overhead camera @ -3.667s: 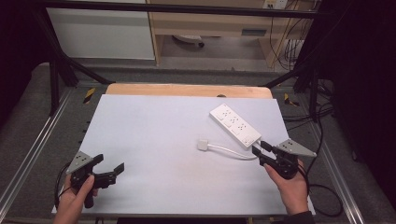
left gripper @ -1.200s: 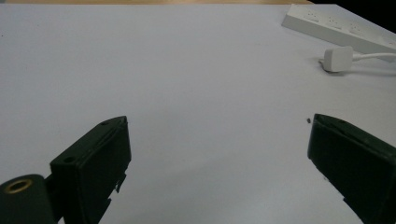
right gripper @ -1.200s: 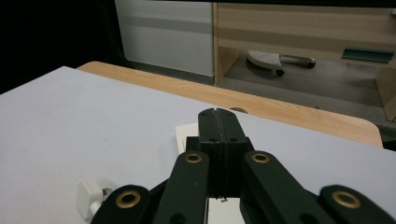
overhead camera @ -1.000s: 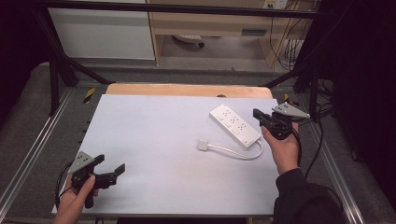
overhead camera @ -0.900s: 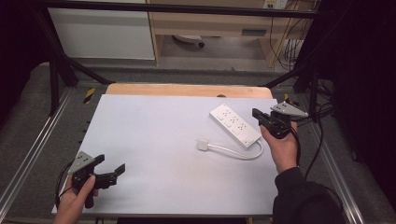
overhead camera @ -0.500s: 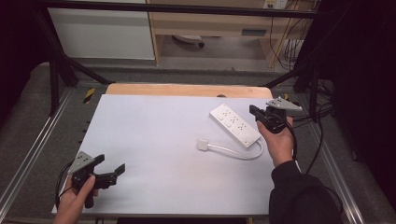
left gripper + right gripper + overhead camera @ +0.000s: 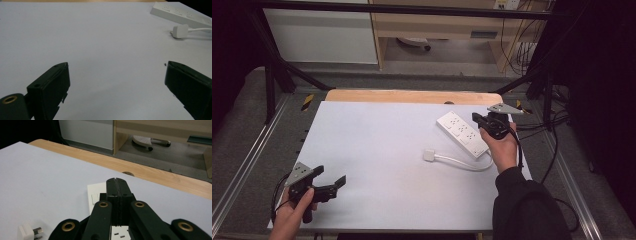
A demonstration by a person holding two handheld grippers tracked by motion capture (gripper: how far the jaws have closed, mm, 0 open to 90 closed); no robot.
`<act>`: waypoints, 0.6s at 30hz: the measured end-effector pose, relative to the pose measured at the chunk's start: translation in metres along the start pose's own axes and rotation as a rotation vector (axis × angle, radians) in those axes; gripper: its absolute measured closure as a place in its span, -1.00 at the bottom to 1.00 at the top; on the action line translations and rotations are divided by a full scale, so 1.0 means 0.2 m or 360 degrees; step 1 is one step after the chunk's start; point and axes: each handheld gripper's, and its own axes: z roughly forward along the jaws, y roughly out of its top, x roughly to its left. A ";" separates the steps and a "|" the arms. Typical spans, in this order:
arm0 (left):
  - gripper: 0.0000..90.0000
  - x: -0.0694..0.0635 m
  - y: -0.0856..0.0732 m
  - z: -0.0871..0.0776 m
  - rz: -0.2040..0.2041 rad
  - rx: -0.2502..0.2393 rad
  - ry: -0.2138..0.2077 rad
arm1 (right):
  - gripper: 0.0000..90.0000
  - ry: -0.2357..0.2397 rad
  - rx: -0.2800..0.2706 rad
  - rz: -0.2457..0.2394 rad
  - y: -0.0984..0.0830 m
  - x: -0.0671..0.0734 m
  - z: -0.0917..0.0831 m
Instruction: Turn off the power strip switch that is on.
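Left gripper (image 7: 329,186) sits at near-left corner of table (image 7: 377,150), jaws spread w/ nothing btwn them. Farther right, plug (image 7: 429,155) lies on its cord. Right gripper (image 7: 476,118), jaws pressed together, hangs over power strip (image 7: 461,132) at far right.

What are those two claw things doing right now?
Left gripper: open, holding nothing.
Right gripper: shut, empty, over the power strip.

The white oblong plastic power strip (image 7: 463,132) looks smooth and faintly glossy, as does its white plastic plug (image 7: 180,31). The table (image 7: 382,150) has a matt pale top over a bare wood edge. Both black tools (image 7: 477,118) (image 7: 341,181) seem matt plastic.
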 end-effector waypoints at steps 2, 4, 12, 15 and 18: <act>-0.87 0.00 0.00 0.00 -0.0001 0.0000 0.0000 | 1.00 -0.0006 0.0020 0.0000 -0.01 0.00 0.02; -0.87 0.00 0.00 0.00 -0.0001 0.0000 -0.0001 | 1.00 -0.0006 0.0024 -0.0006 -0.01 -0.01 0.03; -0.87 0.00 0.00 0.00 0.0009 0.0007 -0.0005 | 1.00 0.0000 0.0081 -0.0026 -0.03 0.00 0.07; -0.87 0.00 0.00 0.00 -0.0003 0.0009 -0.0002 | 1.00 -0.0019 0.0096 -0.0055 -0.03 0.00 0.09; -0.87 0.00 0.00 0.00 -0.0002 0.0008 -0.0005 | 1.00 -0.0023 0.0117 -0.0059 -0.04 -0.01 0.10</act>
